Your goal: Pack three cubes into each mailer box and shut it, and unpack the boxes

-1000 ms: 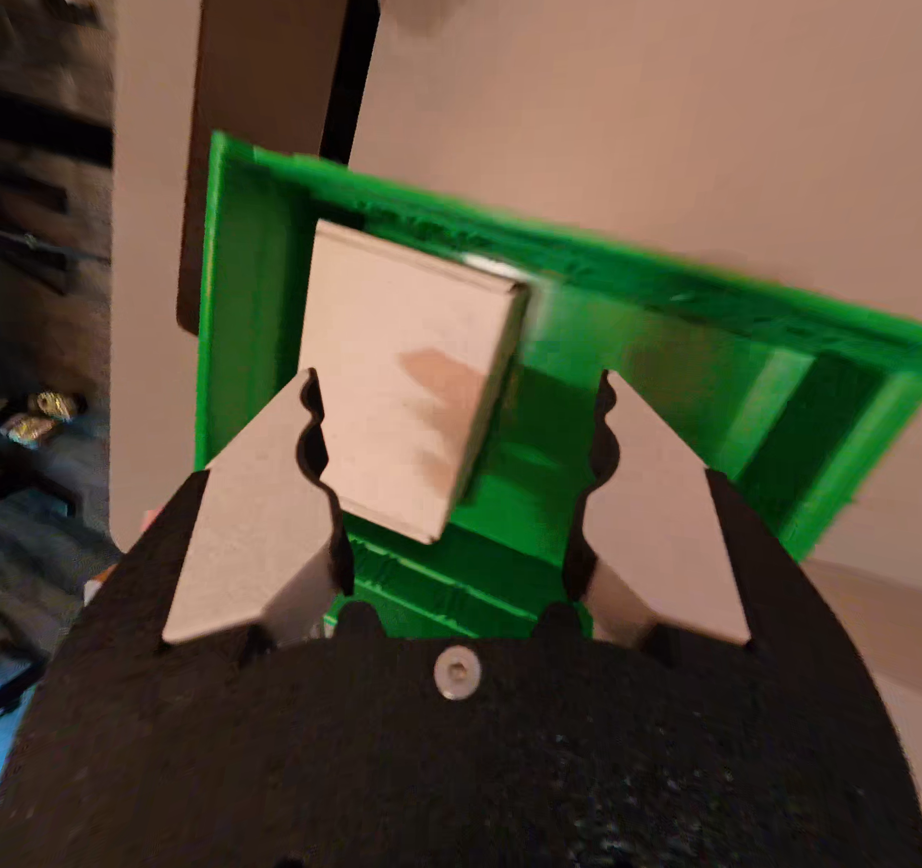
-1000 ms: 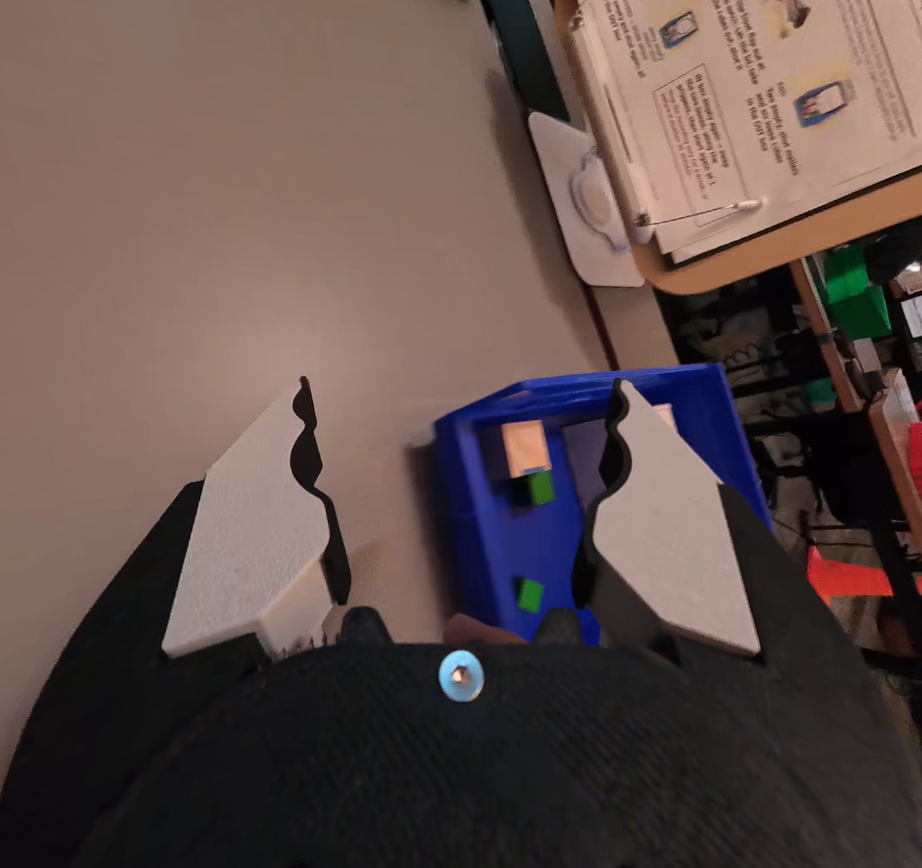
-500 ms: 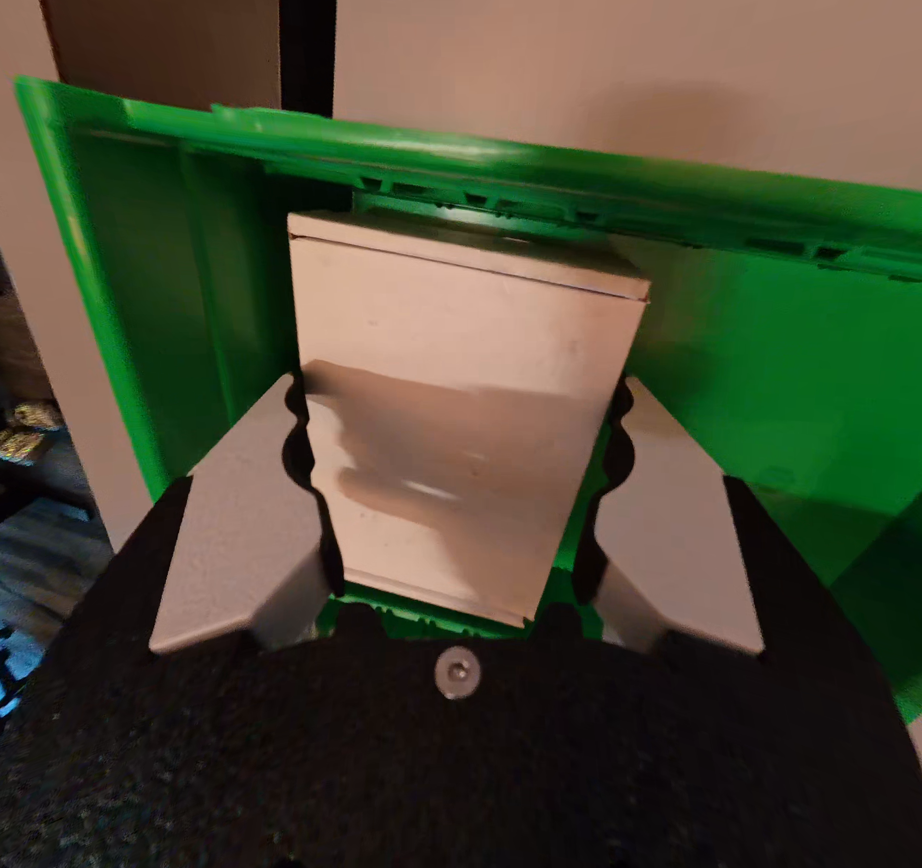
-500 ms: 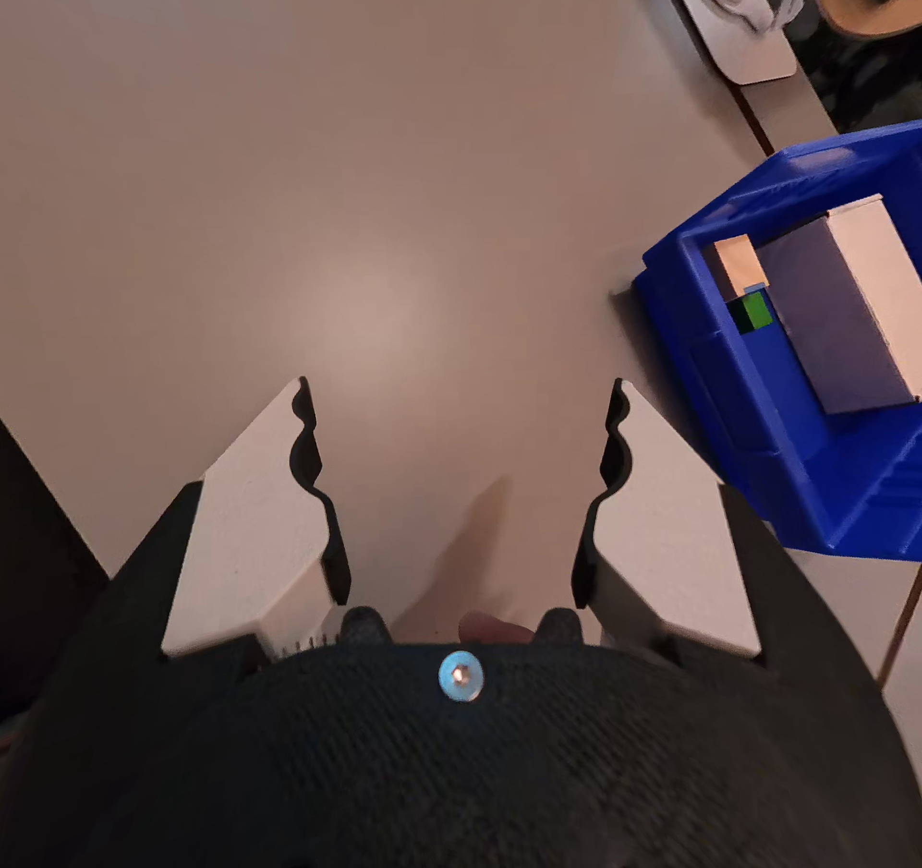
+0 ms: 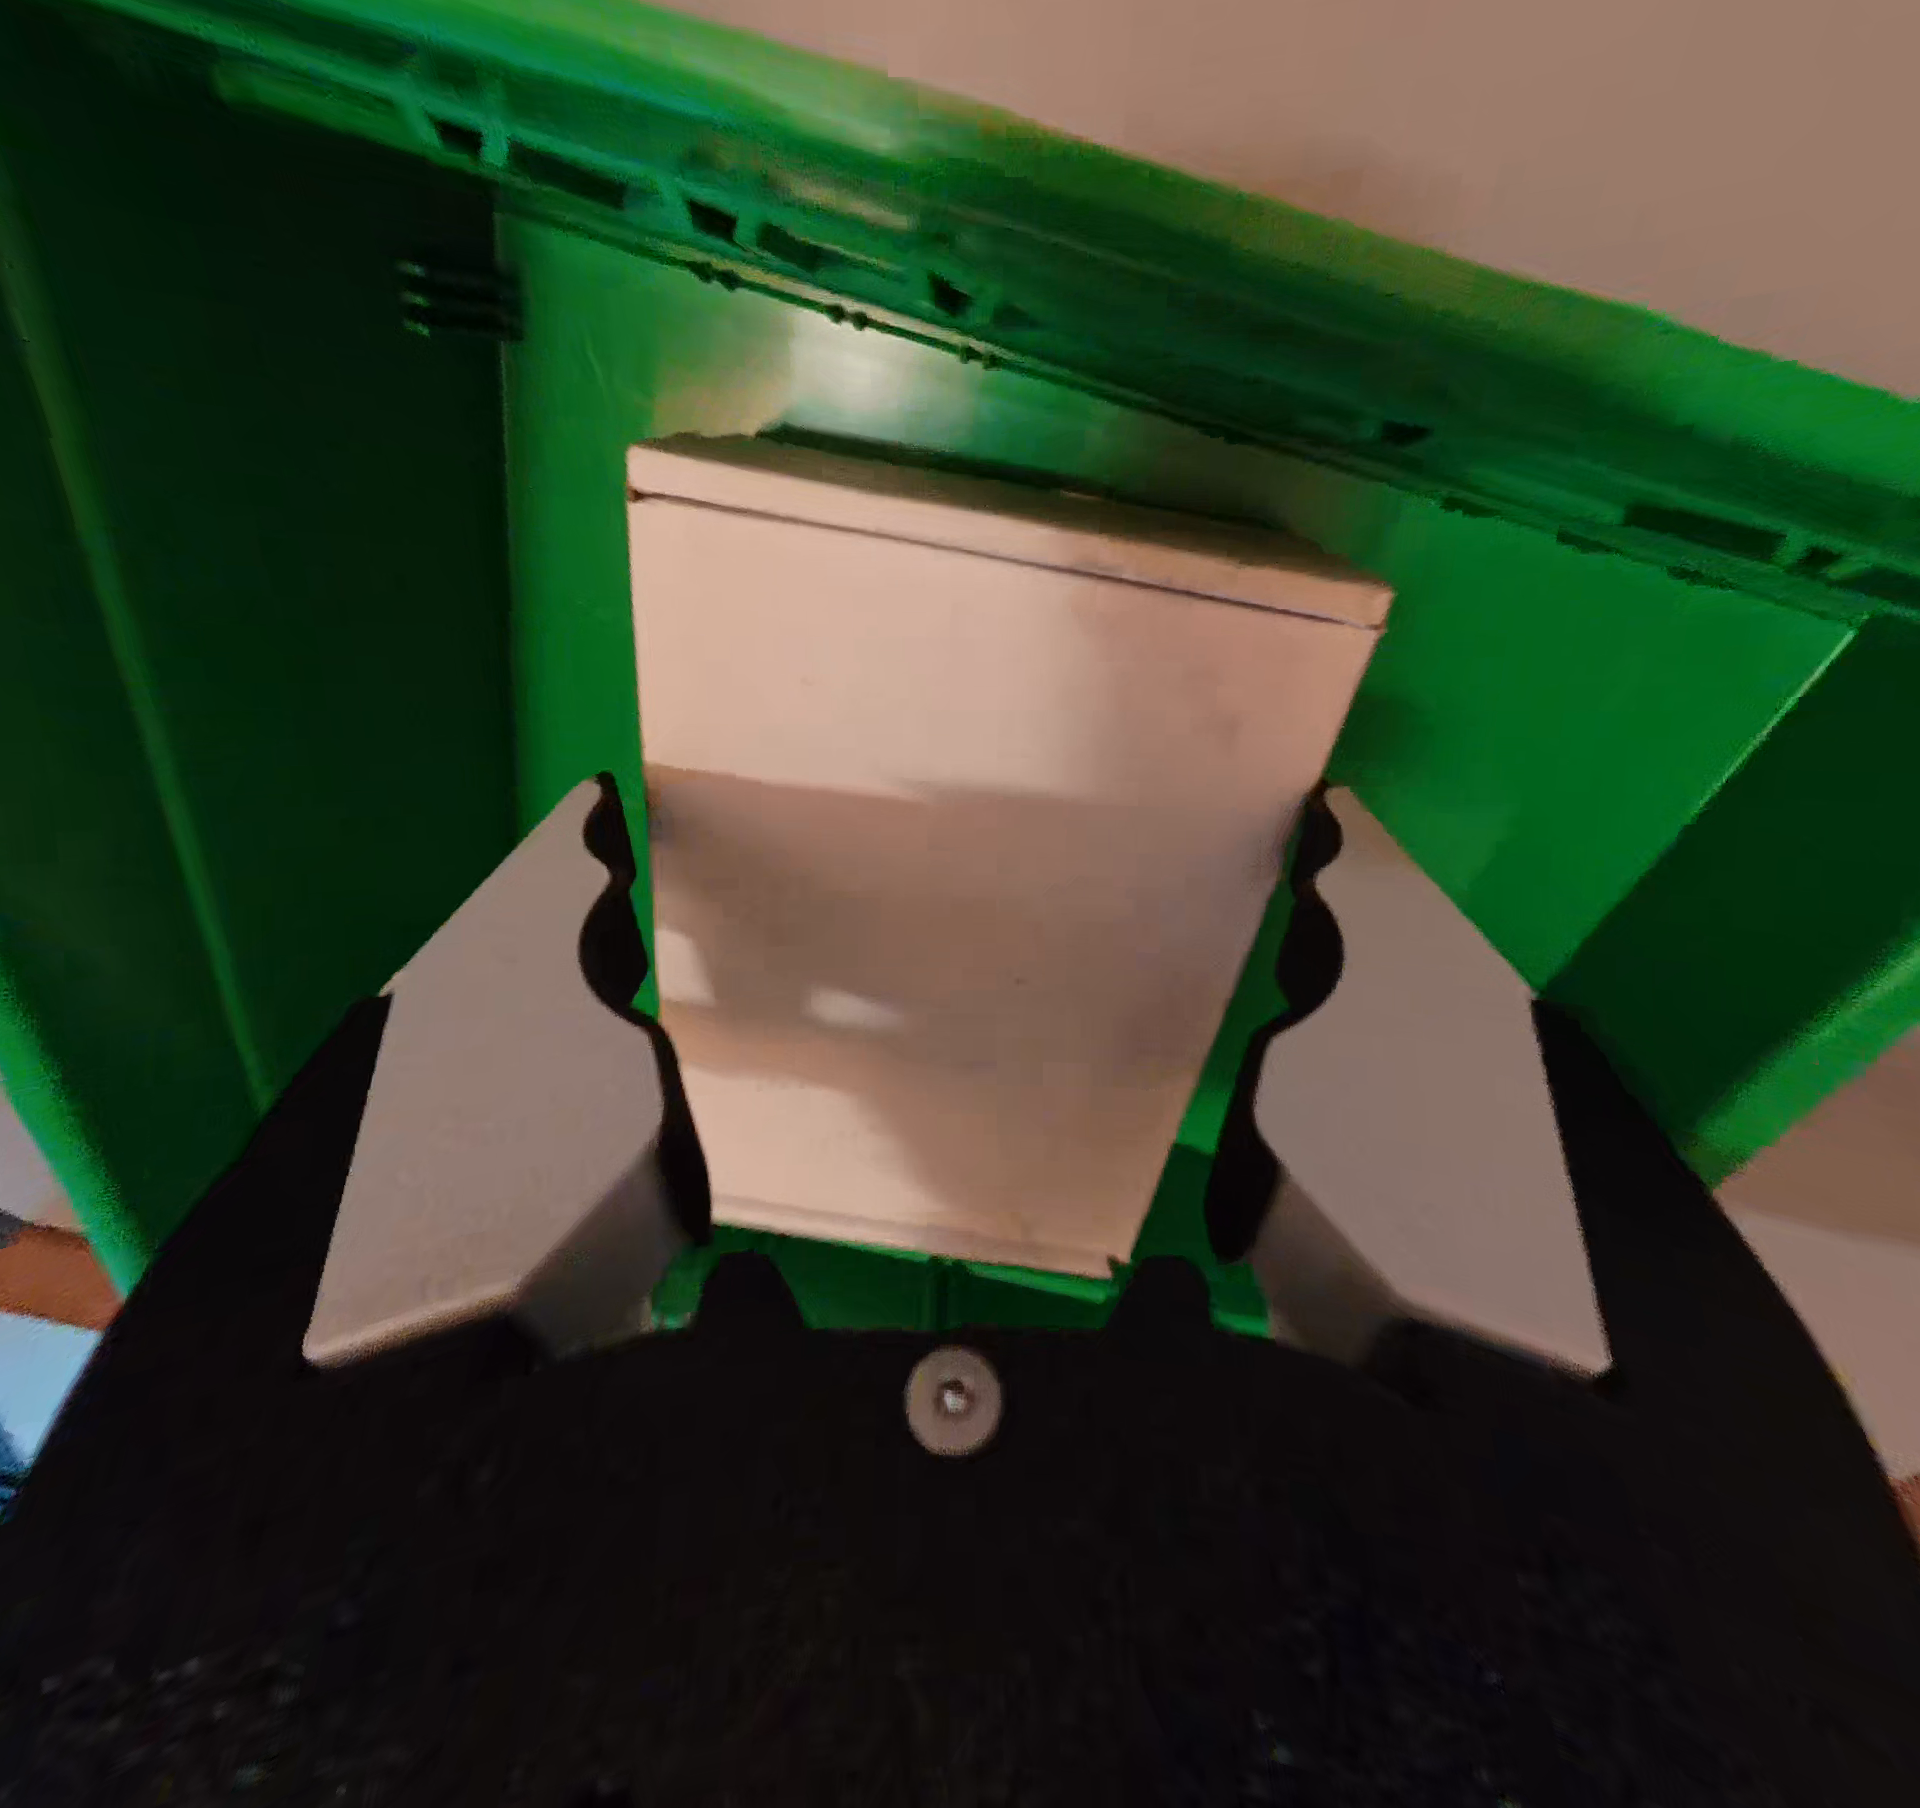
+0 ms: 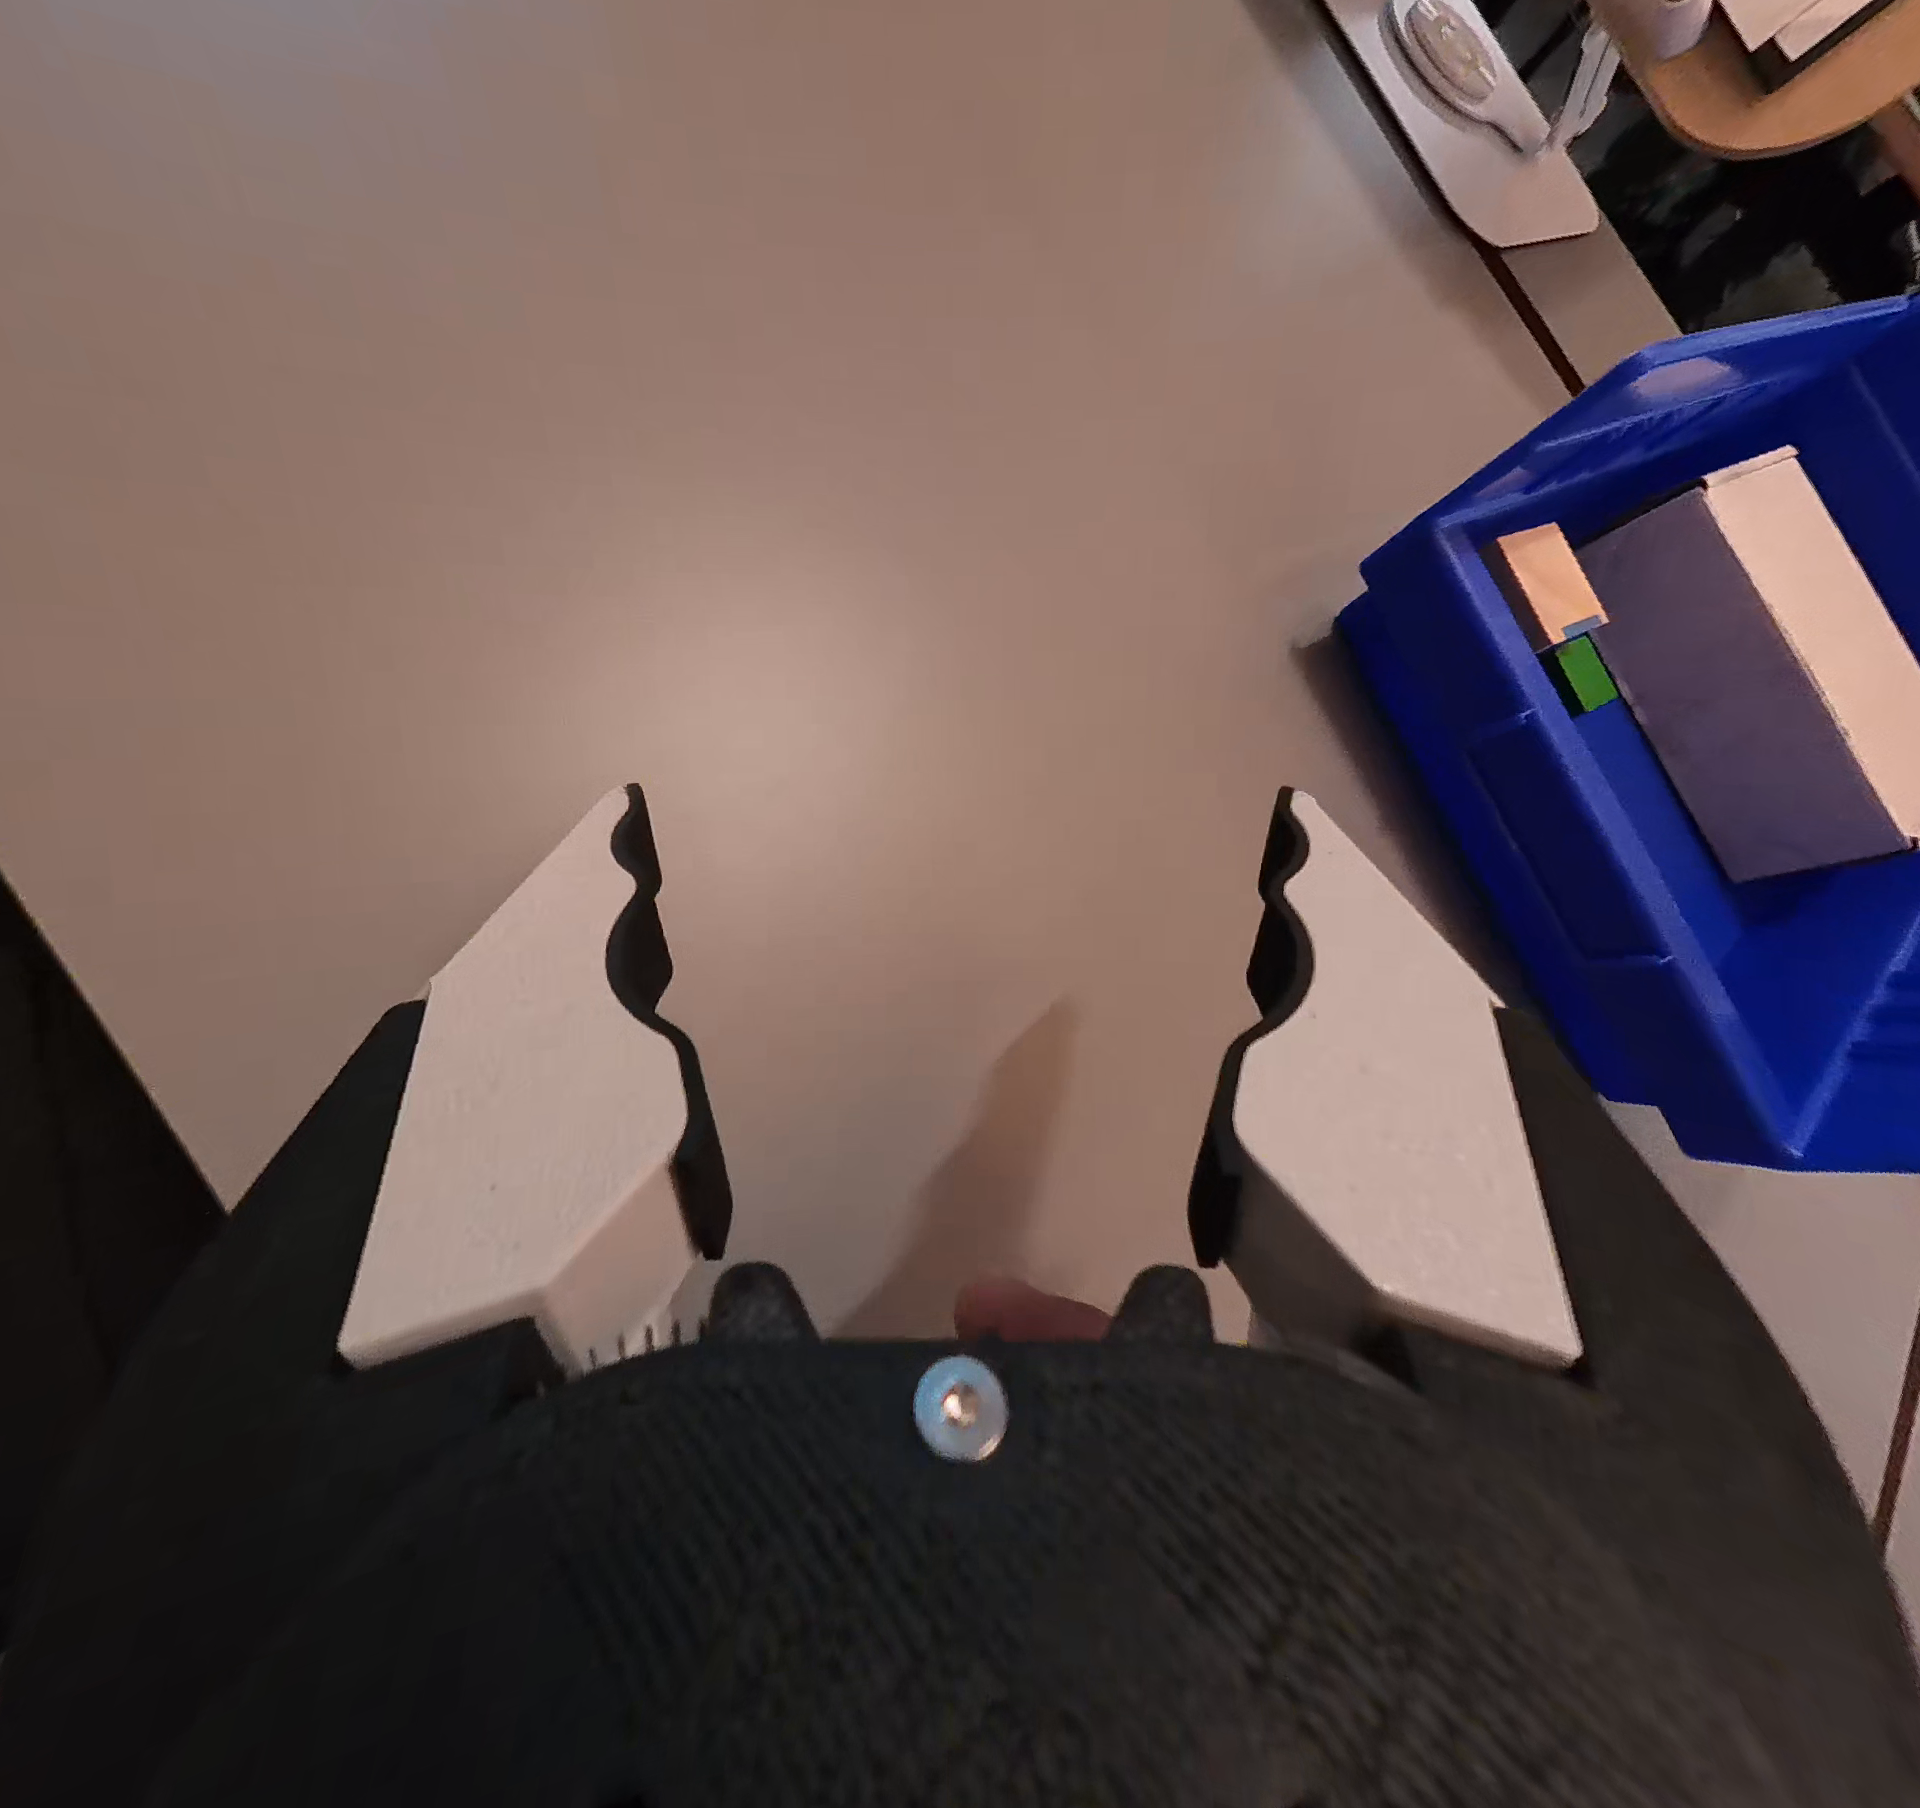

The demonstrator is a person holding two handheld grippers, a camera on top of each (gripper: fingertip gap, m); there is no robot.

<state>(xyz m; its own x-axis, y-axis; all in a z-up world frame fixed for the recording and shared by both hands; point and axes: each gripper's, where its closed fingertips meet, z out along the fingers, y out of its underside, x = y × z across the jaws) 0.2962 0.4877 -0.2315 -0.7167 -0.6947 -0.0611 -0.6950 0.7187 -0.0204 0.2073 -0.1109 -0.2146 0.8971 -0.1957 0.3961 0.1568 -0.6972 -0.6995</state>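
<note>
**Left claw at the closed mailer in the green bin; right claw empty over the worktop**

Green bin: glossy moulded plastic, ribbed rim with slots along the far wall. One white mailer box stands inside it against that wall, lid shut, with a thin seam line near its top edge. Plain matte card, crisp corners, a shadow band across the lower half.

My left claw brackets the box, one pale fingertip on each side. The fingertips have scalloped black inner edges. The left one looks to be touching the card; at the right one I cannot tell contact from a hair of gap, so the grip is unconfirmed.

Blue bin: same moulded style, at the right edge of the worktop. It holds a second white mailer box lying tilted, a tan cube and a green cube beside it.

My right claw is spread wide with nothing in it, above the bare, smooth beige worktop.
</note>
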